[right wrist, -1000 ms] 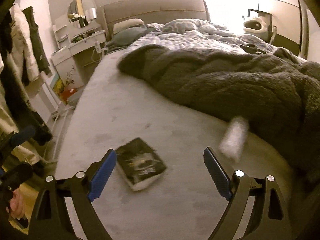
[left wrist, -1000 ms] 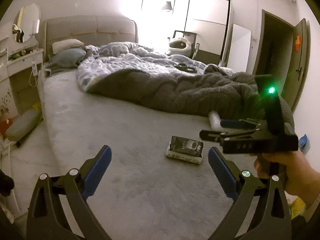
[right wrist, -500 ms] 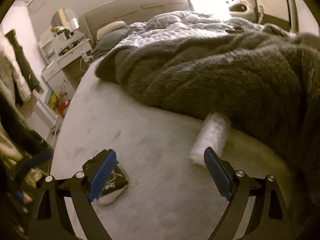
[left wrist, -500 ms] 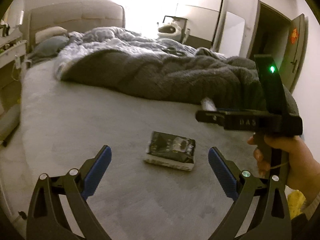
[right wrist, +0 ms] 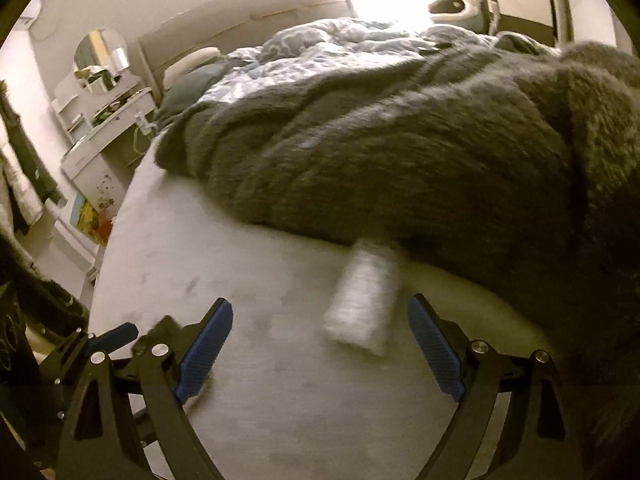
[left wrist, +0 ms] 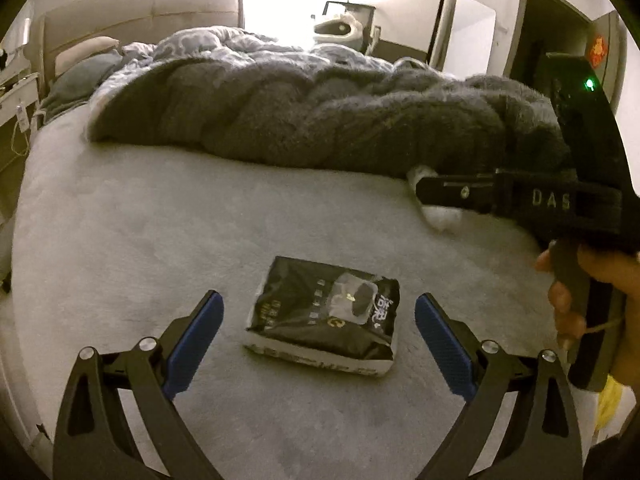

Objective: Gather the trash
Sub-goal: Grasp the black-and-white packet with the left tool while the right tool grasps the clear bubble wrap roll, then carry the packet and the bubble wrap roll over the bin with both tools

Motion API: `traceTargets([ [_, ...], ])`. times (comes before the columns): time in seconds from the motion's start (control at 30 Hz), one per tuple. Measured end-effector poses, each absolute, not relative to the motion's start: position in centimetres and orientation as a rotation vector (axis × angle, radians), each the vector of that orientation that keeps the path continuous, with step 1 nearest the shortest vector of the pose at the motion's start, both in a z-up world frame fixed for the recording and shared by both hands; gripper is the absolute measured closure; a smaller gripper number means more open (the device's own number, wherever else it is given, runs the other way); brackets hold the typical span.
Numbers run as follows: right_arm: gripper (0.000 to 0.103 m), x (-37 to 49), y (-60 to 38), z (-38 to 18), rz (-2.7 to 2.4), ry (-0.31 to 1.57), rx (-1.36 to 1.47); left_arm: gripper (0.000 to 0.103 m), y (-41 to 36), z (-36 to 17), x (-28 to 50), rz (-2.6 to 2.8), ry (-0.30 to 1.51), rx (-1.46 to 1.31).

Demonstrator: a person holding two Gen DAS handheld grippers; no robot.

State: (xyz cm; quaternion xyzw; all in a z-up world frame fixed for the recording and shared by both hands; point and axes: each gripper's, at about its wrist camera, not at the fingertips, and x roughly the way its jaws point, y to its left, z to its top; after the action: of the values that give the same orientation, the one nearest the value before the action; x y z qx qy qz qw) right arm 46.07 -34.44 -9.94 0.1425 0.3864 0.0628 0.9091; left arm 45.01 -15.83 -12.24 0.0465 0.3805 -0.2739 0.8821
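Note:
A black tissue pack with a white underside lies flat on the grey bed sheet. My left gripper straddles it. Its jaws are closing, and the blue pads stand clear of the pack's sides. A pale, clear plastic bottle lies at the blanket's edge, blurred. It sits between the fingers of my right gripper, nearer the right pad and untouched. That gripper is open. In the left wrist view, the right gripper's black body hides part of the bottle. A hand holds that gripper.
A dark fluffy blanket is heaped across the bed, with a patterned duvet and pillows behind it. A dressing table with a round mirror stands to the left of the bed. A door is at the far right.
The left gripper has come down and forward, so the pack now lies between its pads. The right gripper swung towards the bottle, which now sits between its fingers, and the pack left its view.

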Motion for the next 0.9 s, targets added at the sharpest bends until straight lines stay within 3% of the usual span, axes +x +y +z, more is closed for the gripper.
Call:
traceTargets([
  [0.07,0.013,46.3,-35.1,-10.5,0.112,0.810,0.310,0.023,-16.2,-12.8,45.1,-0.571,0.811,0.118],
  [0.2,0.015,46.8,-36.0,-11.4,0.120,0.829,0.378,0.029,-16.0,-12.6,45.4,-0.569,0.800,0.098],
  [0.27,0.026,47.2,-35.9,-11.9,0.128,0.847,0.397,0.030,-15.5,-12.3,45.2,-0.567,0.788,0.078],
  [0.43,0.042,47.8,-34.9,-12.3,0.105,0.862,0.347,0.030,-13.4,-11.1,44.8,-0.558,0.758,0.001],
  [0.5,0.056,47.7,-34.8,-12.1,0.078,0.854,0.320,0.030,-12.8,-10.7,44.6,-0.550,0.752,-0.021],
  [0.57,0.062,47.6,-35.0,-12.1,0.067,0.854,0.322,0.030,-12.0,-10.3,44.3,-0.540,0.749,-0.038],
  [0.9,0.064,46.1,-33.9,-9.3,0.121,0.807,0.324,0.030,-10.6,-8.6,40.1,-0.530,0.736,0.053],
])
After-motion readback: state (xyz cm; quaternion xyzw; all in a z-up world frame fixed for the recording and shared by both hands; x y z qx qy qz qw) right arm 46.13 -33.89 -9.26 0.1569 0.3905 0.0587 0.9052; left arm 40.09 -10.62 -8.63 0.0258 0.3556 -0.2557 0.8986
